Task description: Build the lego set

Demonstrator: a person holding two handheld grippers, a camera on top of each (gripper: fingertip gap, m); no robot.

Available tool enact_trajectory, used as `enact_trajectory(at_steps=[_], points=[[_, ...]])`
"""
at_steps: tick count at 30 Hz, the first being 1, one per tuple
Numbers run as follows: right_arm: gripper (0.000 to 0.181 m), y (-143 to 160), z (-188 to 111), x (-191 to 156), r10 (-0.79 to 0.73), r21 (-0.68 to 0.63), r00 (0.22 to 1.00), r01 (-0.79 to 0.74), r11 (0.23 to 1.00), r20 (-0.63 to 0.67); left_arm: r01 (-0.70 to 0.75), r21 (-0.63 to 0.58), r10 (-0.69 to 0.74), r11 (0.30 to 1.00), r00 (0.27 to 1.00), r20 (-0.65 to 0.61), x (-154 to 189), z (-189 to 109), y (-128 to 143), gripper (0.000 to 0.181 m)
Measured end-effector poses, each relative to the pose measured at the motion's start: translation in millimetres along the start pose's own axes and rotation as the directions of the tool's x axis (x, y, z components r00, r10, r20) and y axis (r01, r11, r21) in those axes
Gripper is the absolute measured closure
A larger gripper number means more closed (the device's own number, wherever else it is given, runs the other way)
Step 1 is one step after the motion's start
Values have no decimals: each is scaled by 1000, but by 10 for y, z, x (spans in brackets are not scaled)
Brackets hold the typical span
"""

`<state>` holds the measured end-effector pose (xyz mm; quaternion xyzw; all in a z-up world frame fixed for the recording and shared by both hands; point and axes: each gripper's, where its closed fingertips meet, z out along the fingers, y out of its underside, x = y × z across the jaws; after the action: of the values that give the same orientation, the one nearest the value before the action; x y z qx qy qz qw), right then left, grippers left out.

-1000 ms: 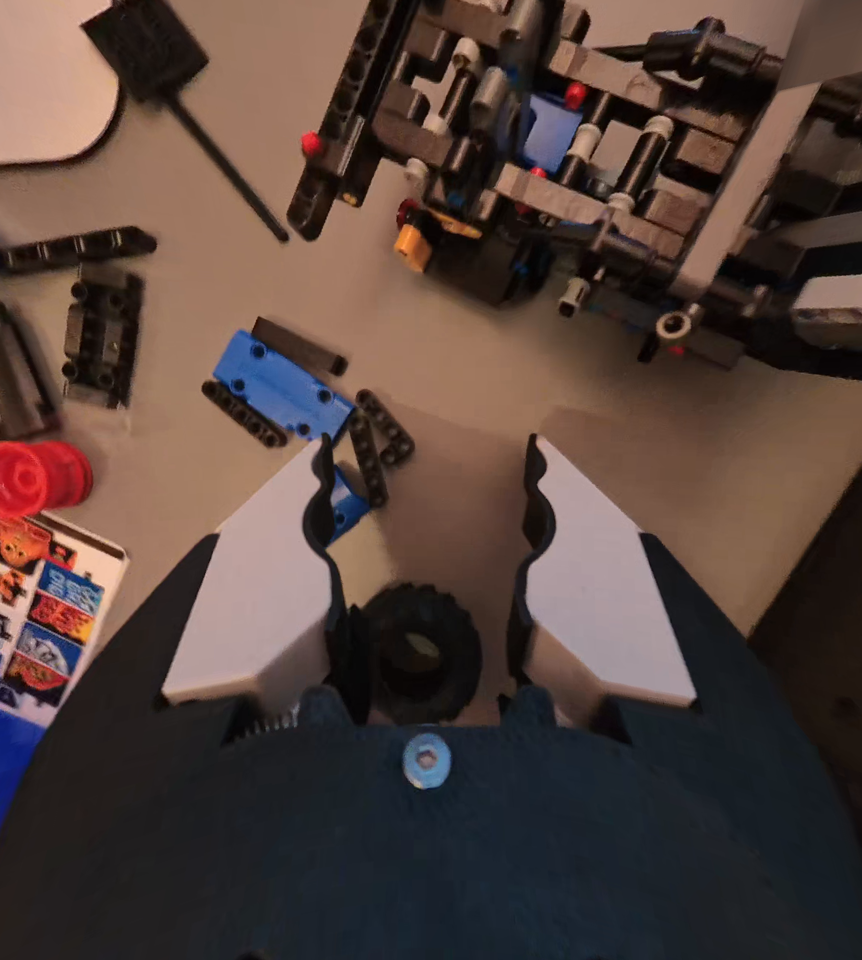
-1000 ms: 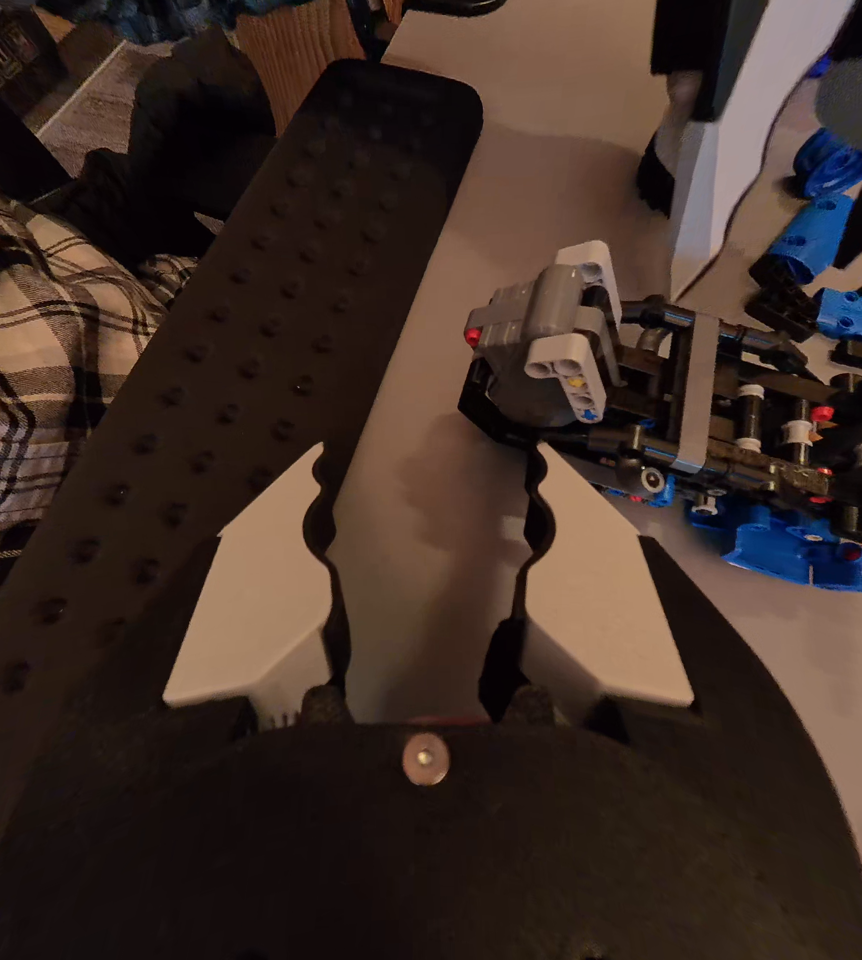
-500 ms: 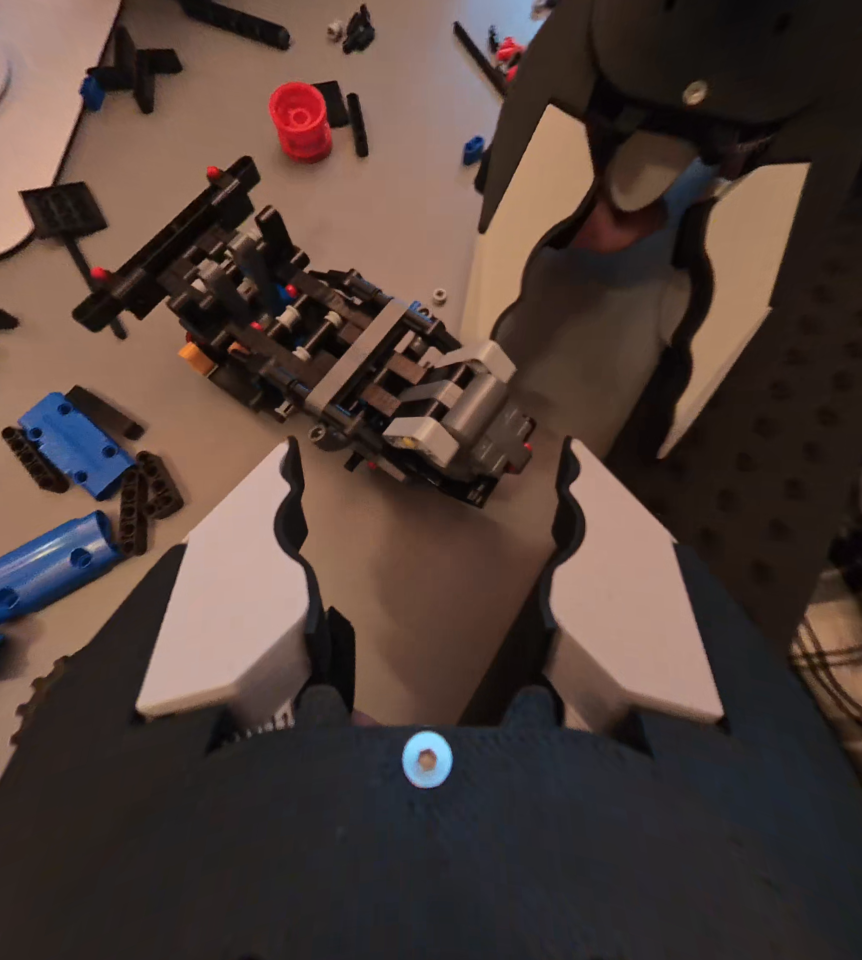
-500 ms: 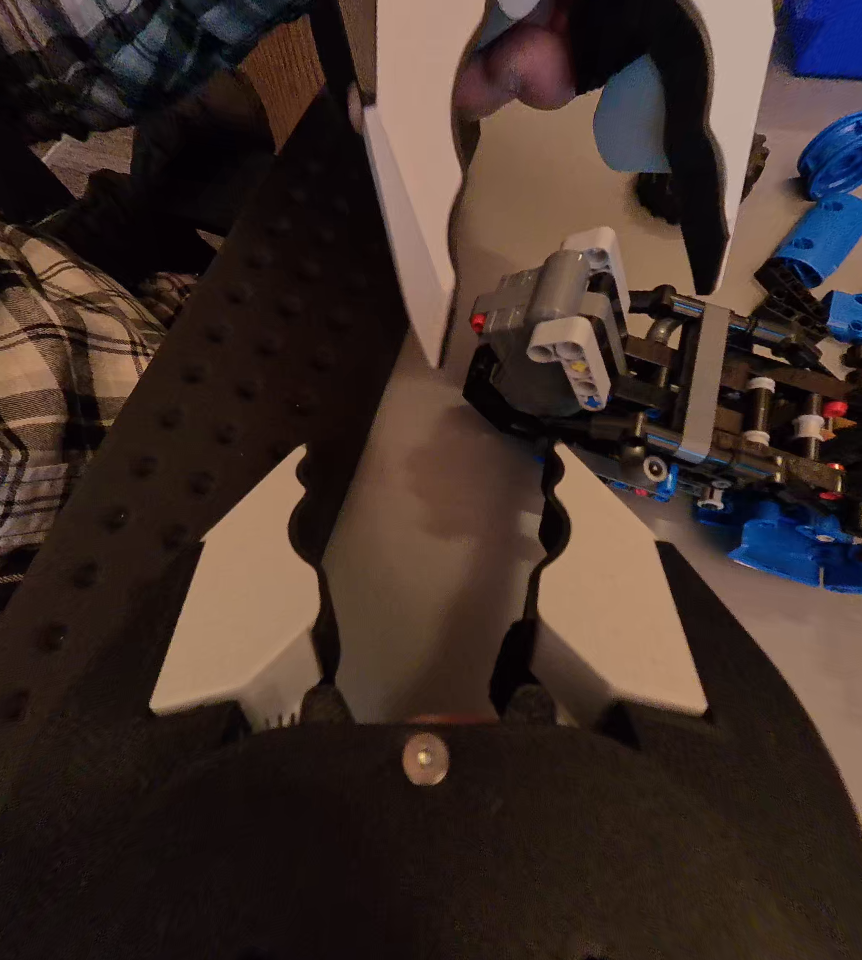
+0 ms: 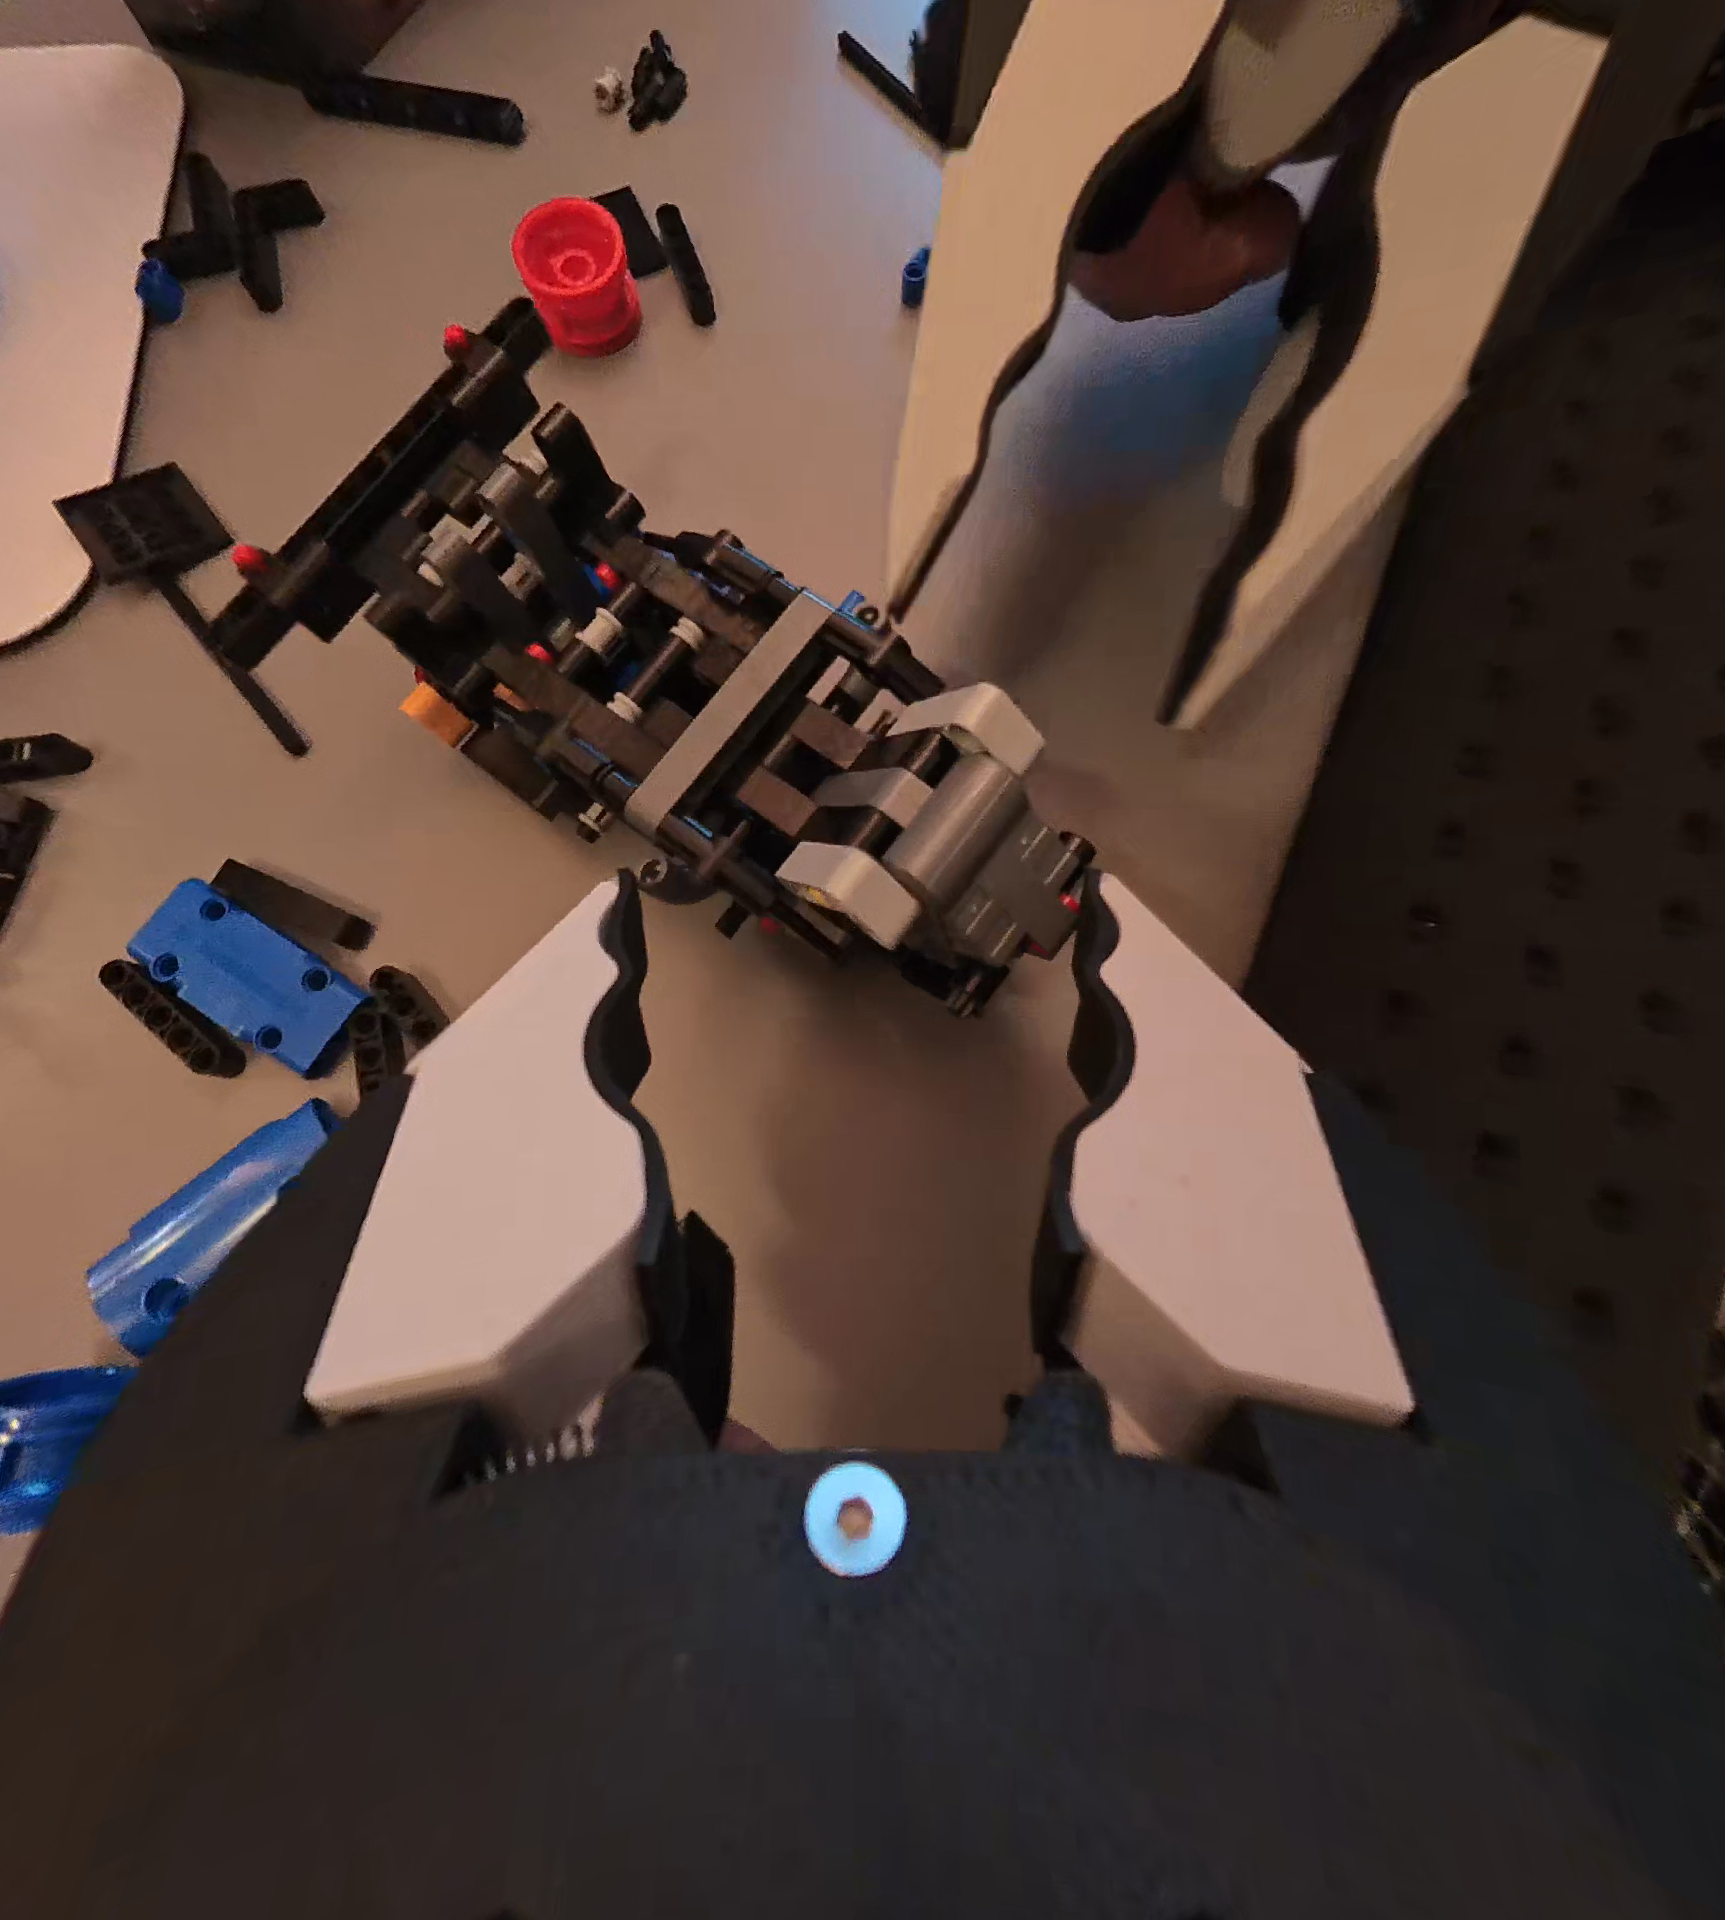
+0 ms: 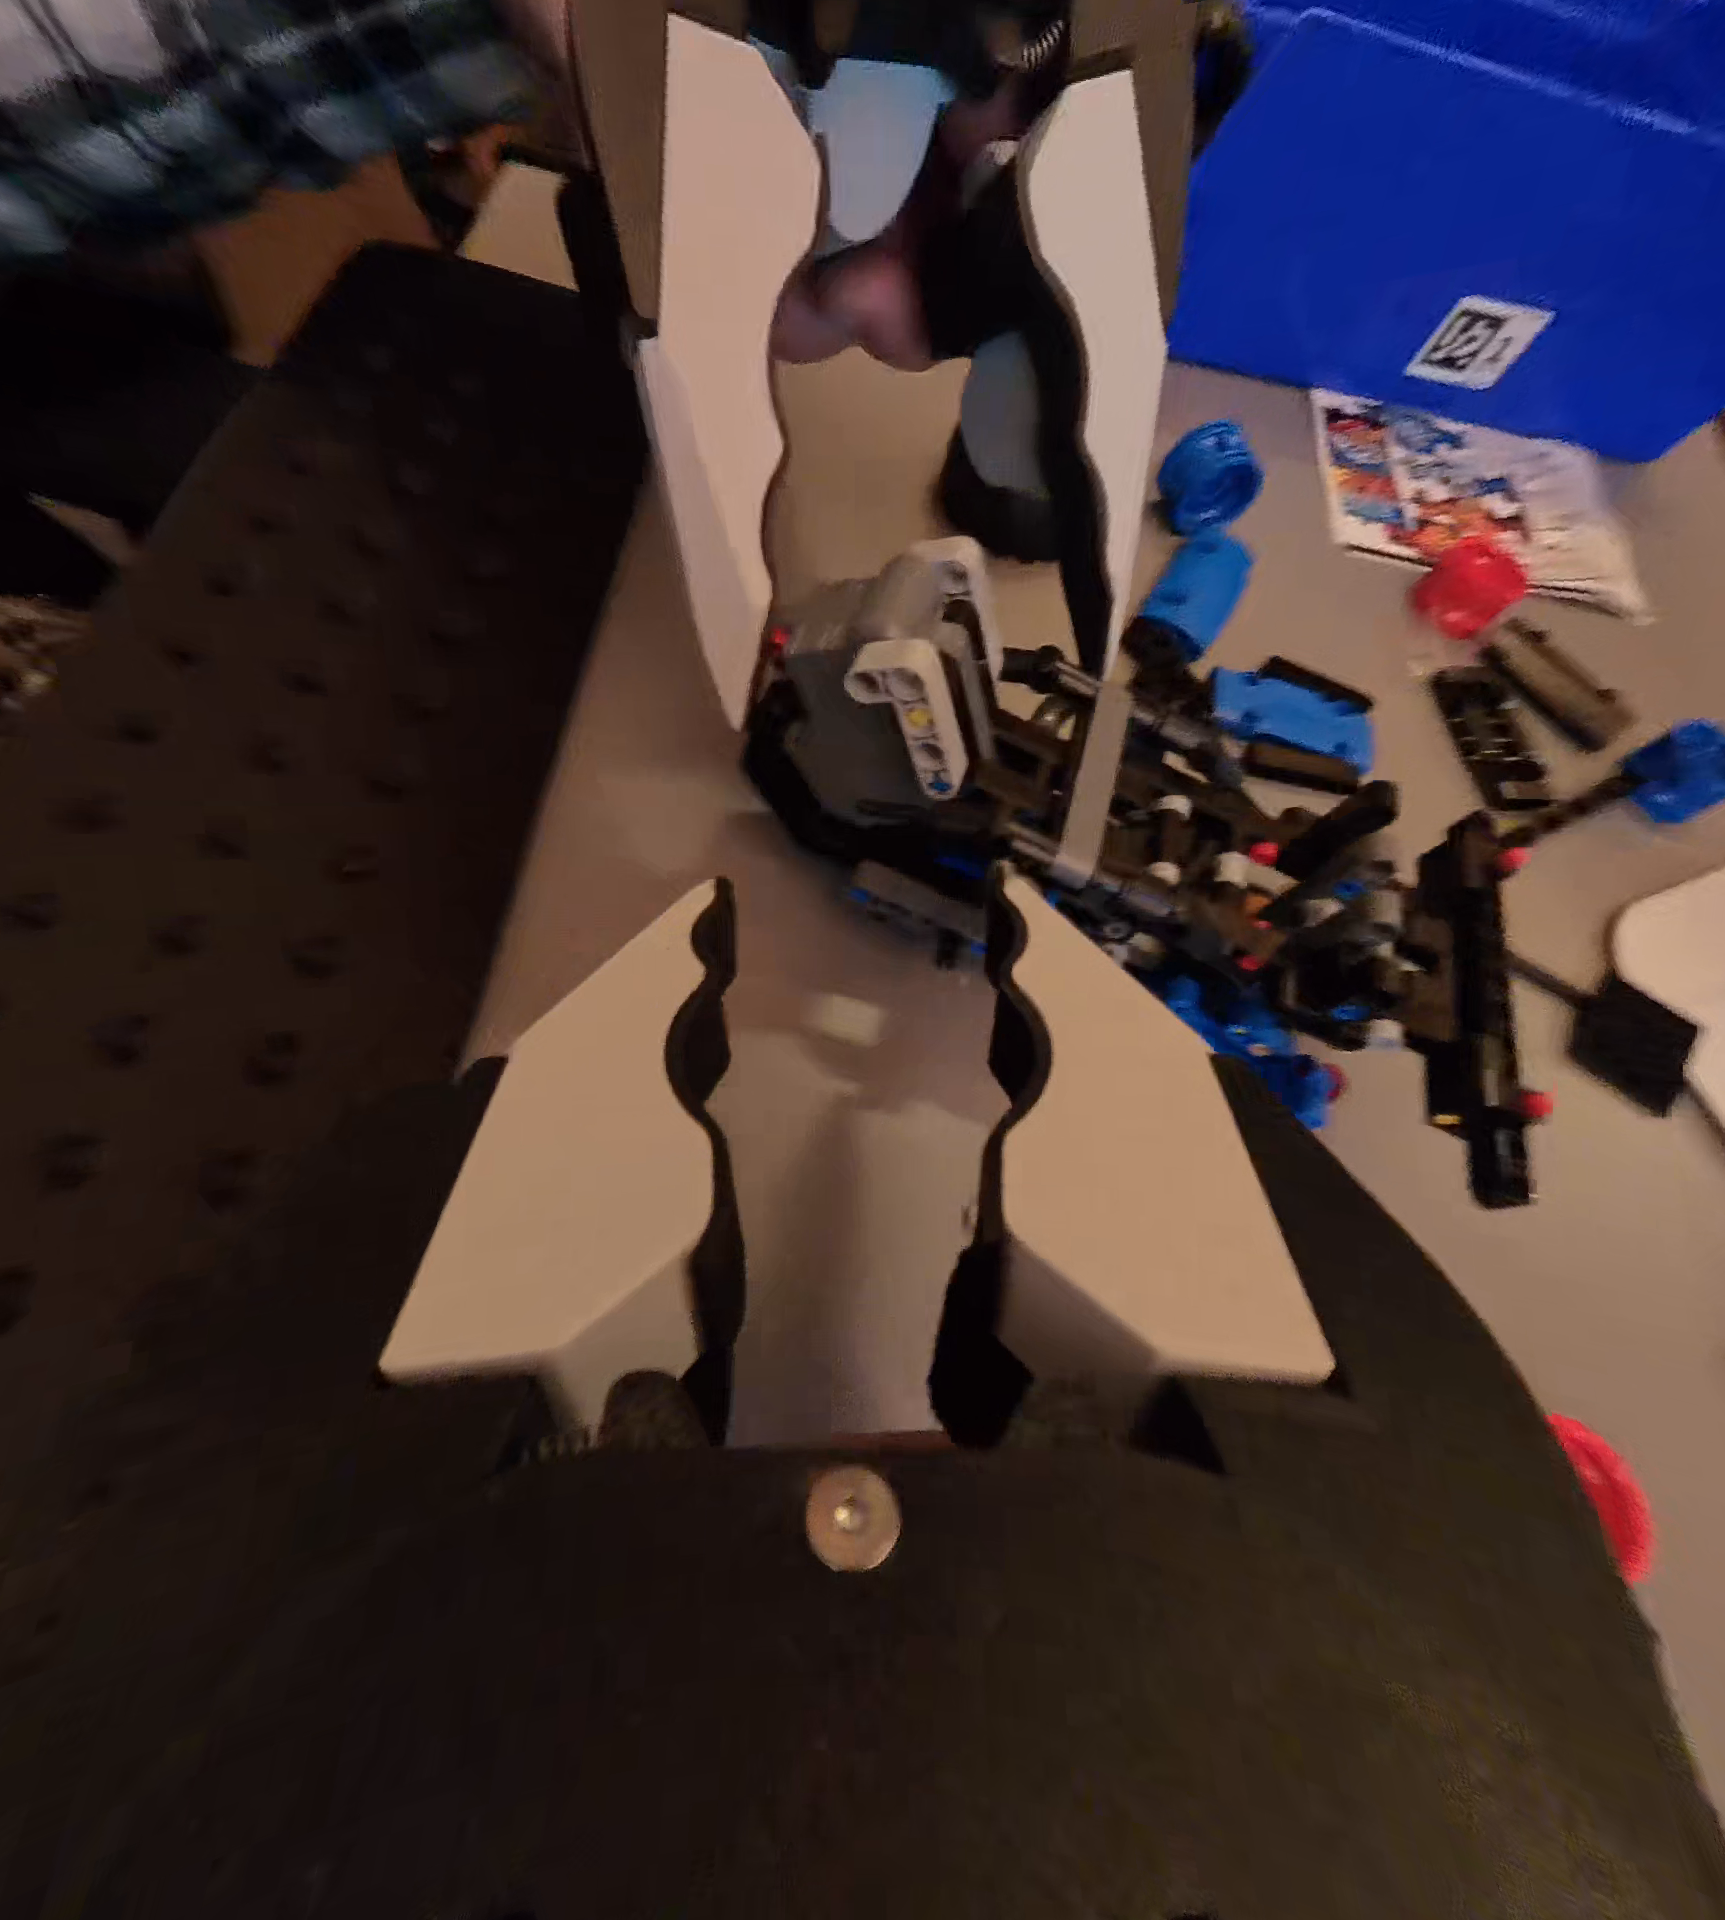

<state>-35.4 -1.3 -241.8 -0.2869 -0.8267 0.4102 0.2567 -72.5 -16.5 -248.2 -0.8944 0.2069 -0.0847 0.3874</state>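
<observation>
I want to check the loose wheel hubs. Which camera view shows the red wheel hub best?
The left wrist view: the red wheel hub is sharp and whole, standing beyond the black chassis. In the right wrist view, the red hubs are blurred, one cut off.

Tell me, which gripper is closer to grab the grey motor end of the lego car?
Probably the left gripper. Its open fingertips sit on either side of the grey motor on the lego car. The right gripper is open too, but narrower and a little short of it.

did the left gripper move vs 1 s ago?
Yes. The left gripper has gone from the loose blue panel to the chassis's grey motor end.
</observation>
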Motion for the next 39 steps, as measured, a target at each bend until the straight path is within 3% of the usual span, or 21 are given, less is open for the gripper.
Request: enact_trajectory(at_steps=[2, 5, 8, 11, 17, 39], points=[[141, -21, 16, 68, -37, 3, 997, 37, 999, -60, -9, 5, 9, 1000, 1000, 2, 4, 9, -12, 100], [167, -25, -14, 77, -94, -9, 993, 93, 996, -67, -16, 14, 16, 1000, 1000, 4, 7, 14, -20, 100], [161, -134, -100, 139, -86, 54, 991, 92, 994, -101, -19, 23, 19, 1000, 1000, 3, 9, 25, -31, 99], [142, -109, -30, 206, -109, 16, 981, 113, 993, -159, -19, 36, 19, 999, 1000, -3, 7, 43, -46, 99], [151, -40, 128, 193, -151, -31, 972, 148, 988, -179, -17, 52, 18, 998, 1000, -8, -1, 71, -68, 98], [147, -27, 84, 209, -94, -3, 983, 95, 995, -156, -24, 72, 25, 997, 1000, -2, -65, 99, -84, 96]])
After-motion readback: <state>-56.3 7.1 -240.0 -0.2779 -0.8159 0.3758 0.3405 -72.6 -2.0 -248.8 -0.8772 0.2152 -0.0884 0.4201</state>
